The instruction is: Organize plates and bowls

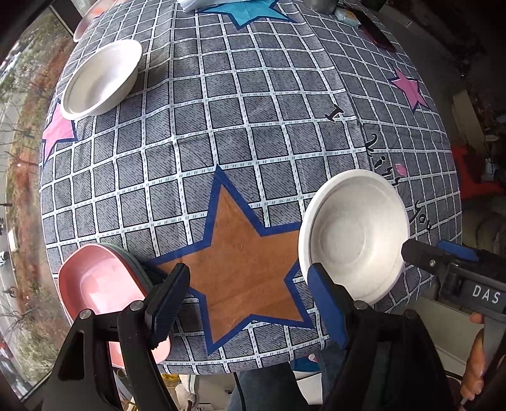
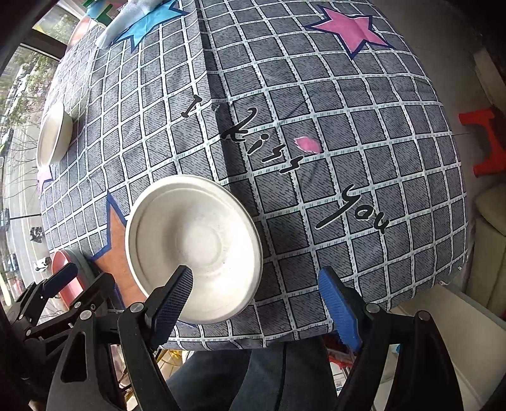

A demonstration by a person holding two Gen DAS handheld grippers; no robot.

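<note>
A white bowl (image 1: pixel 354 234) sits near the table's front edge; it also shows in the right wrist view (image 2: pixel 196 246). My right gripper (image 2: pixel 256 297) is open, its left finger over the bowl's near side; it shows at the right of the left wrist view (image 1: pixel 439 253). A second white bowl (image 1: pixel 101 79) stands at the far left, and shows in the right wrist view (image 2: pixel 53 136). A pink plate stack (image 1: pixel 98 291) lies at the front left, beside my left gripper (image 1: pixel 249 294), which is open and empty over the orange star.
The checked tablecloth (image 1: pixel 240 126) covers the table. A light blue cloth (image 2: pixel 126 15) lies at the far edge. A window is on the left. A red stool (image 2: pixel 487 142) stands on the floor to the right.
</note>
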